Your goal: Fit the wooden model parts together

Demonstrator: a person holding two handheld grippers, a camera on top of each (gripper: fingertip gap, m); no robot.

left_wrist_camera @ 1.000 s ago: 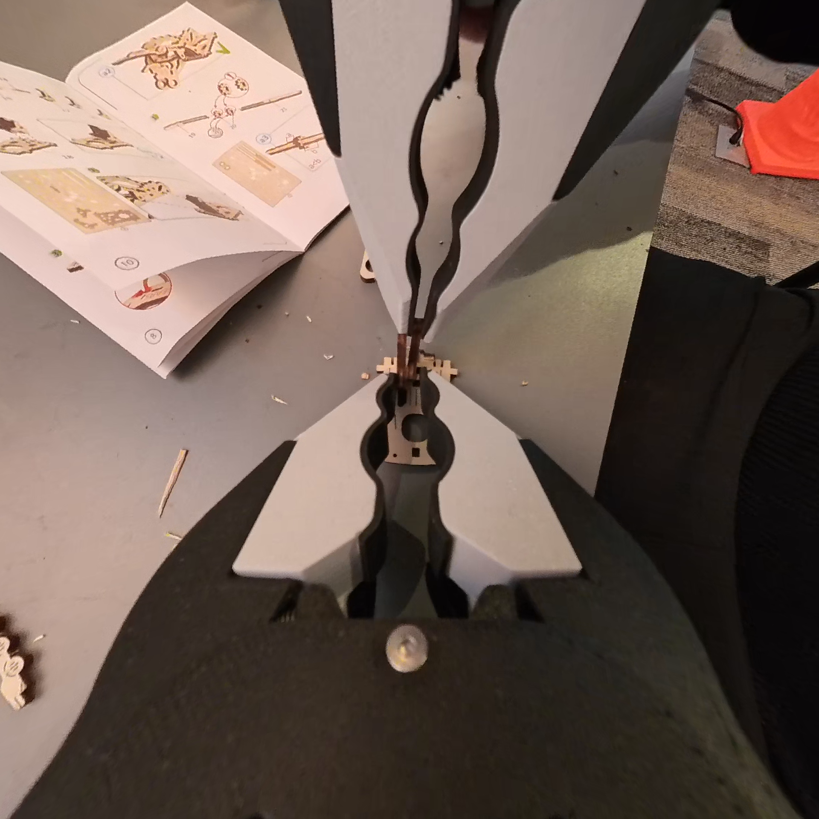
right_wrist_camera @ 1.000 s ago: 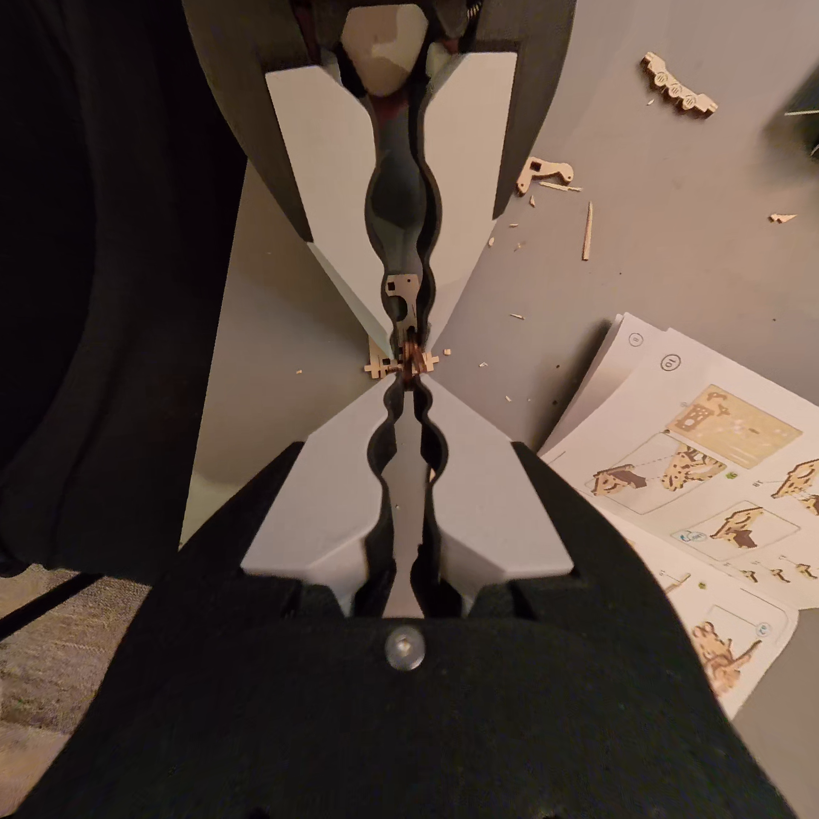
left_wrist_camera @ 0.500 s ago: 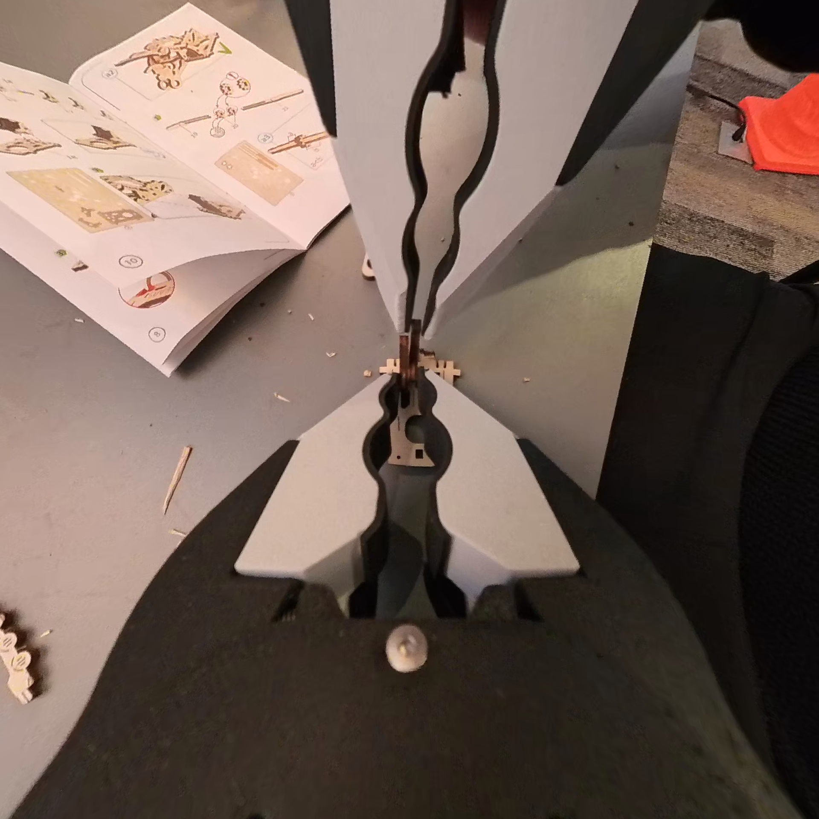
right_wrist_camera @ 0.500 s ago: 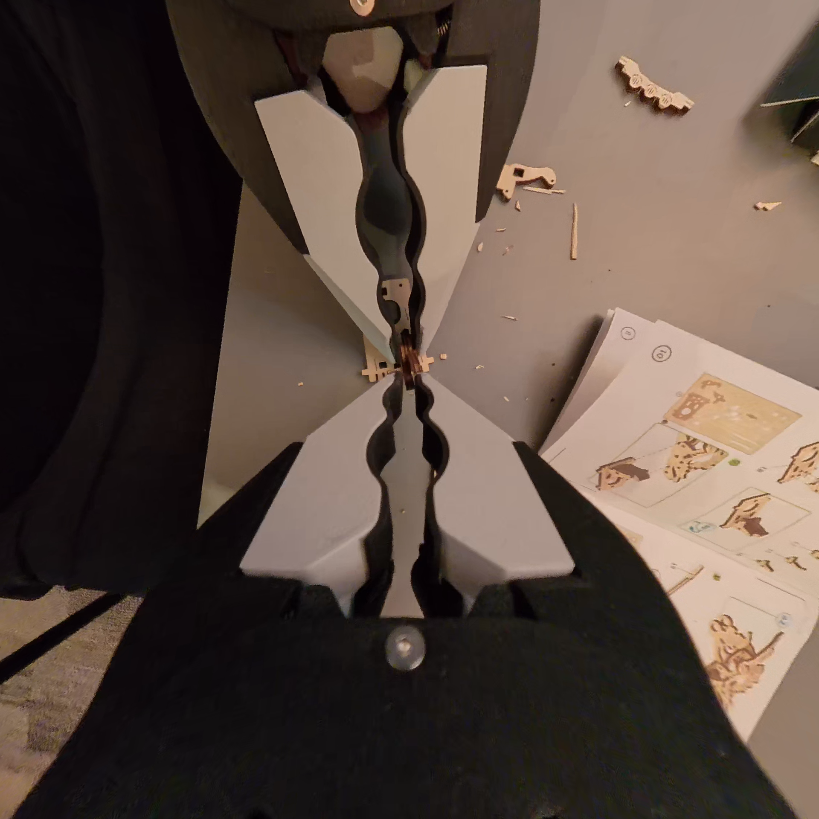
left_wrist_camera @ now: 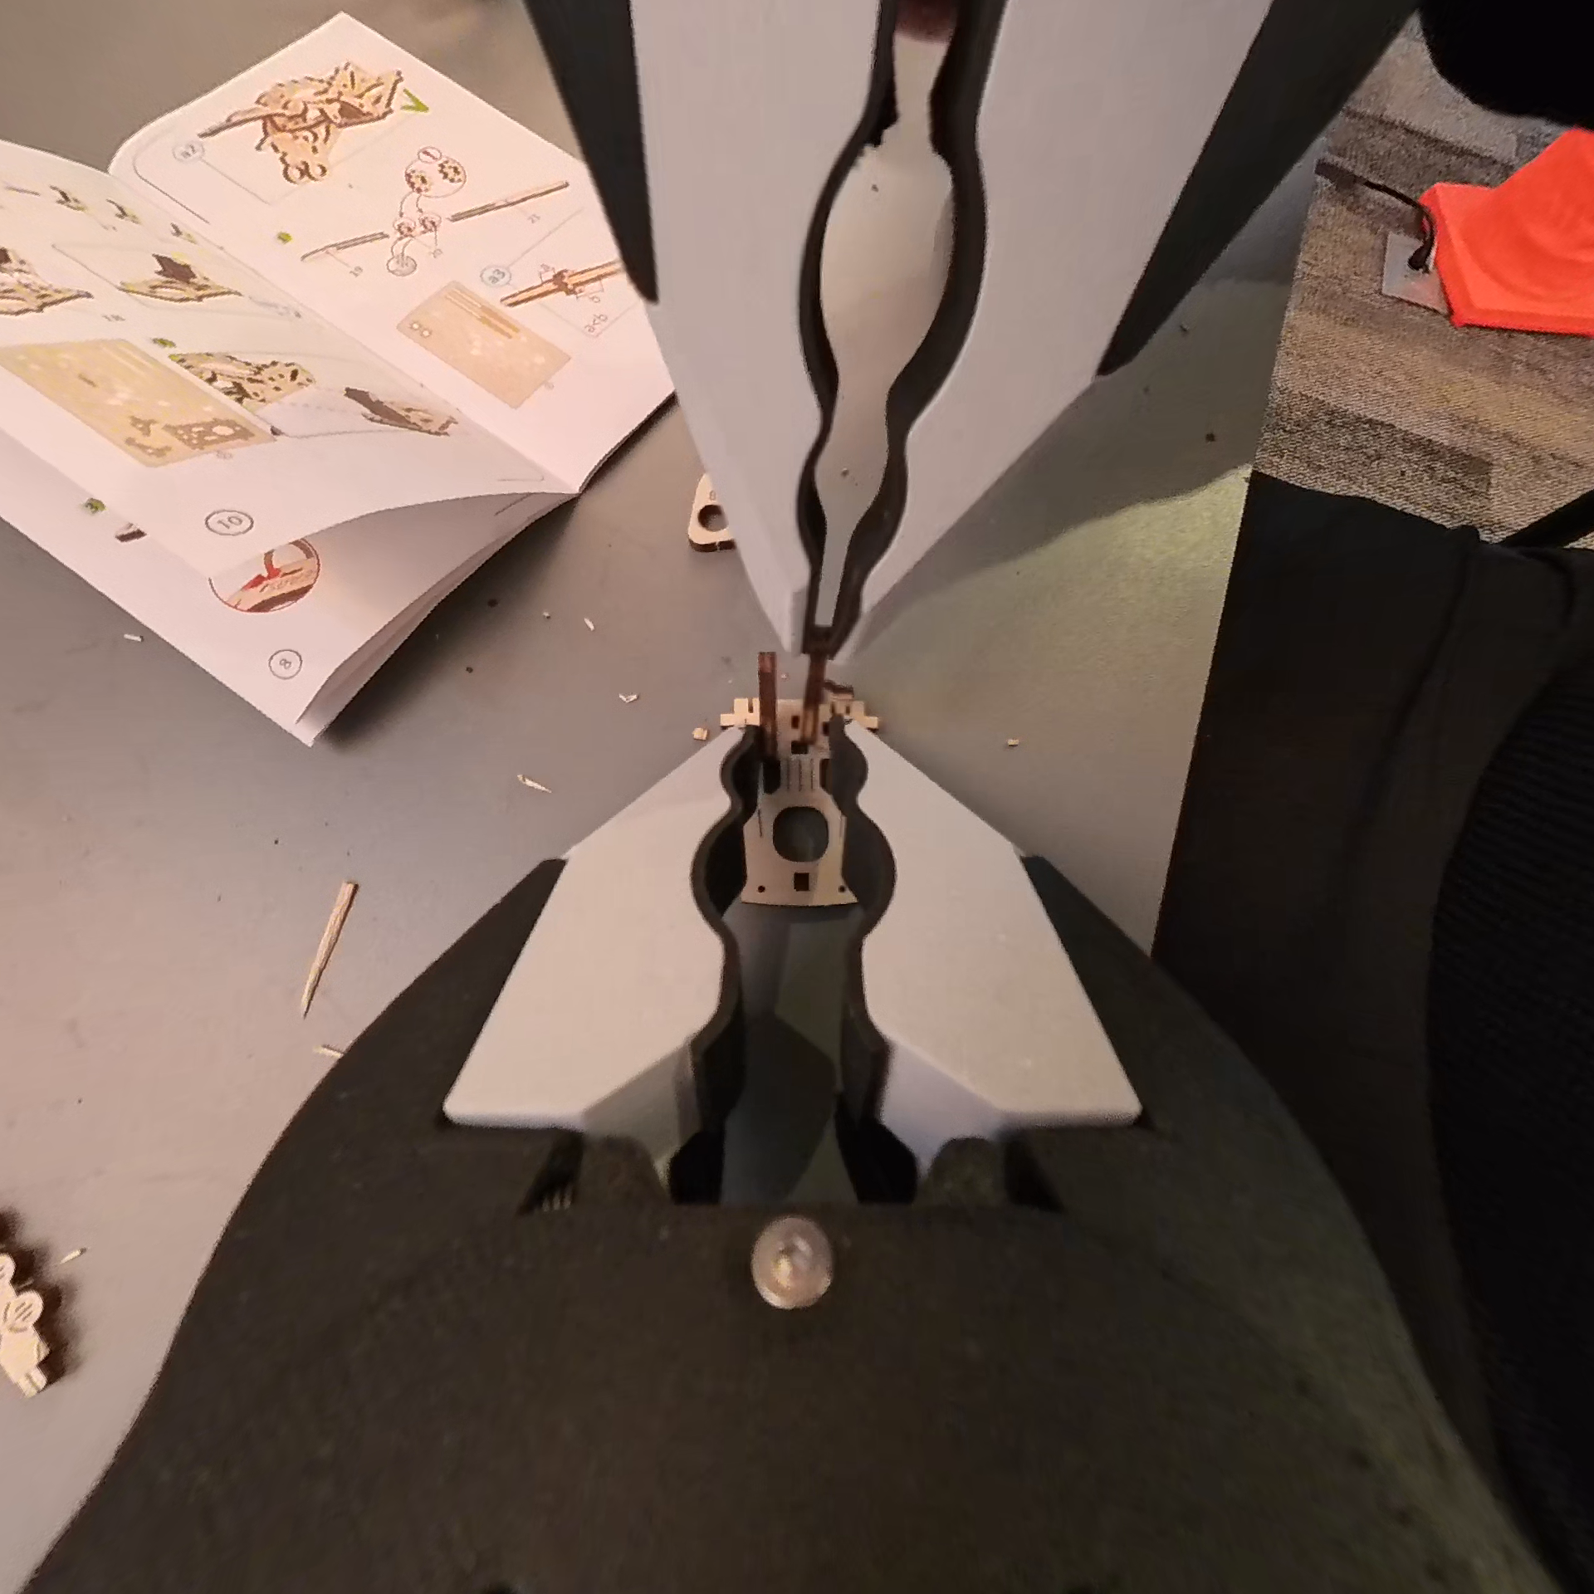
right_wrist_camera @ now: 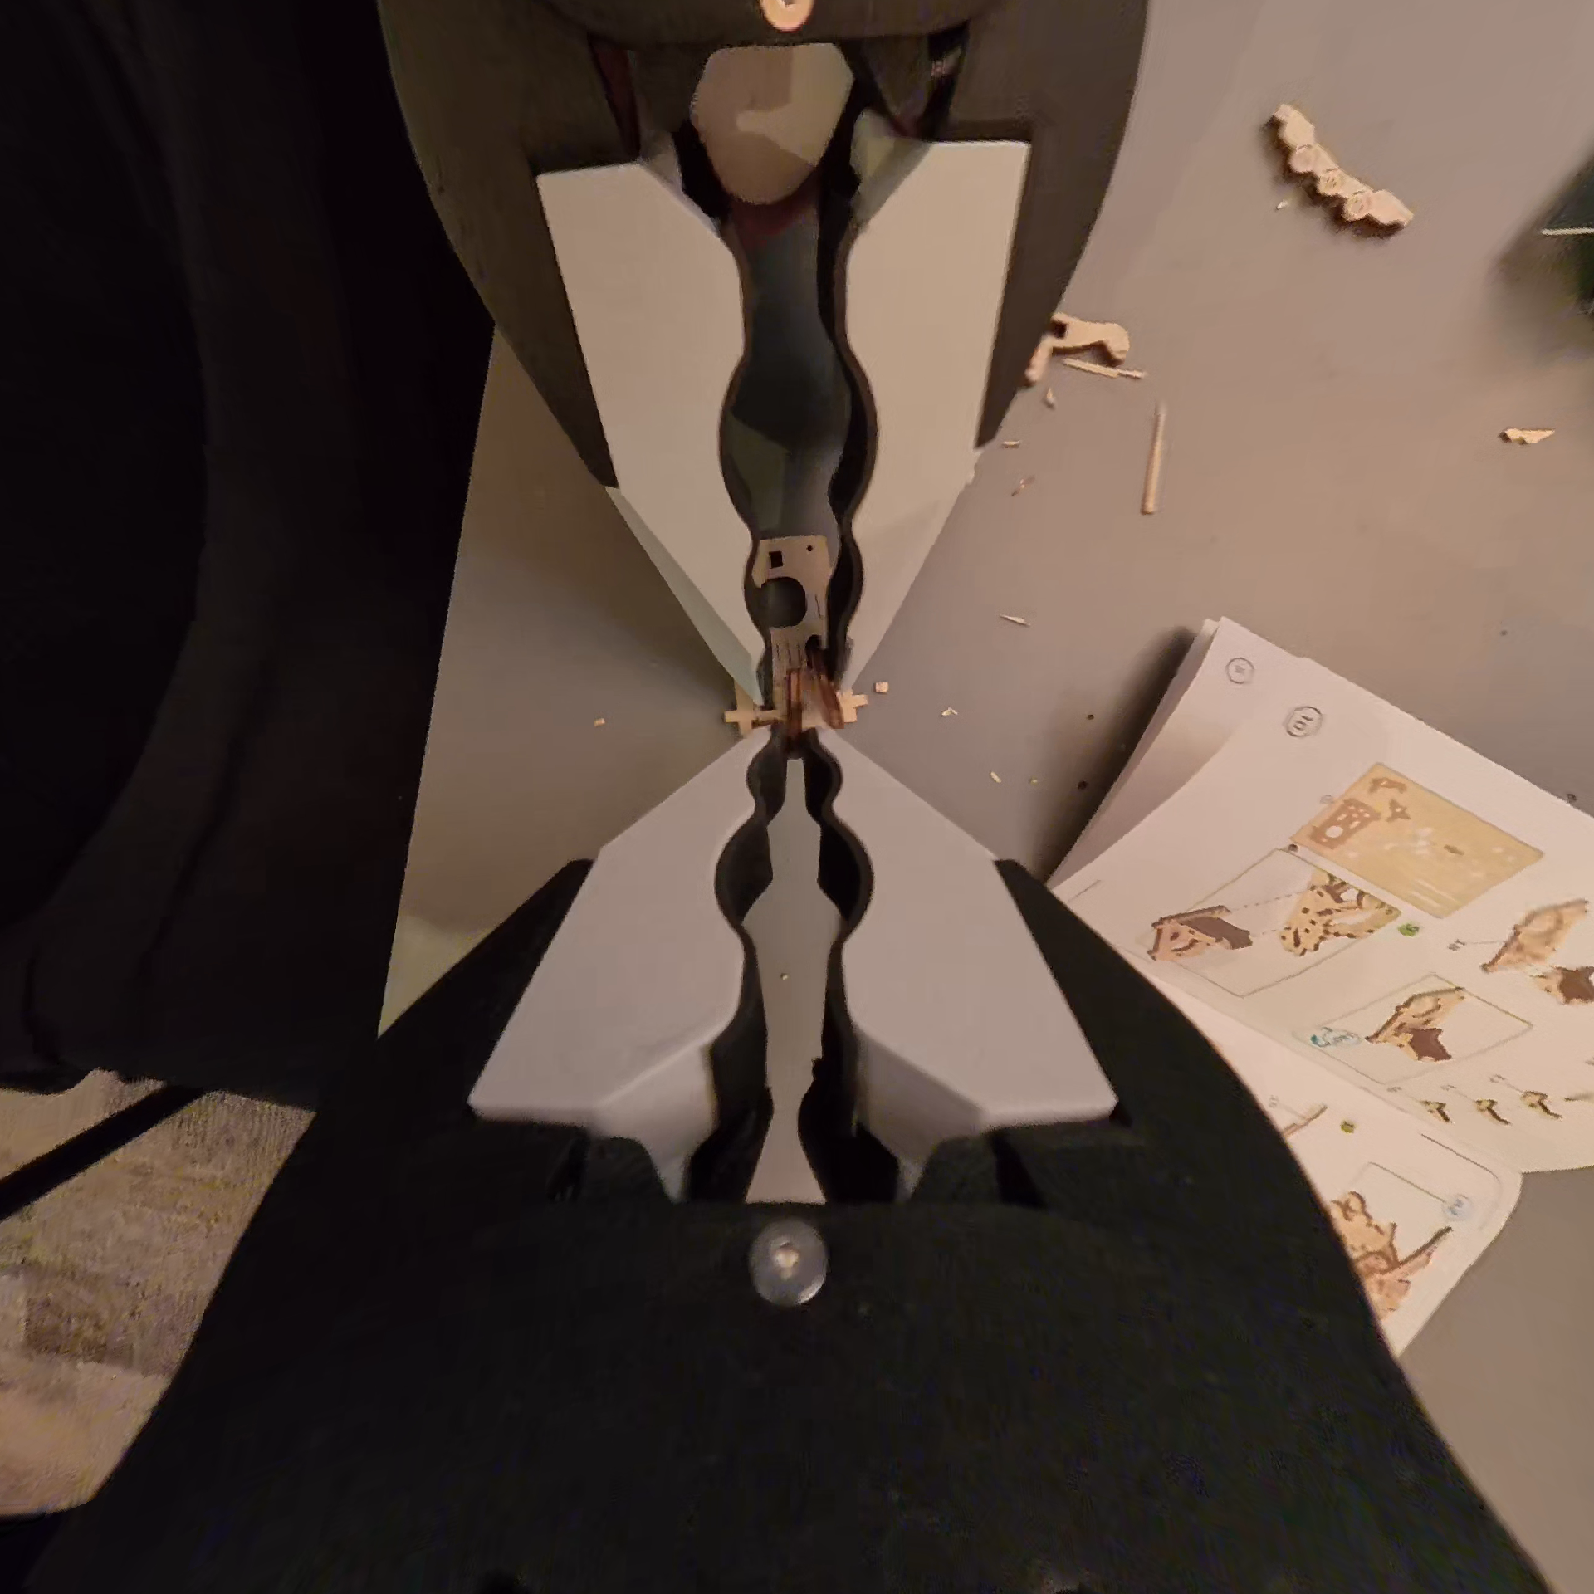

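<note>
Widened since a second ago, the gap in the left gripper [left_wrist_camera: 798, 733], turning the flat wooden plate [left_wrist_camera: 798, 850] with its round hole face-on; lying open on the grey table [left_wrist_camera: 172, 862], an instruction booklet [left_wrist_camera: 285, 362]; opposite and tip to tip, the right gripper [right_wrist_camera: 795, 743], nearly closed, pinching a thin dark wooden piece [left_wrist_camera: 811, 699] slotted upright into the plate's far edge; beside it, a second upright strip [left_wrist_camera: 766, 694]; underneath on the table, a pale notched part [left_wrist_camera: 858, 714]; scattered around, splinters and a toothpick [left_wrist_camera: 328, 944]
</note>
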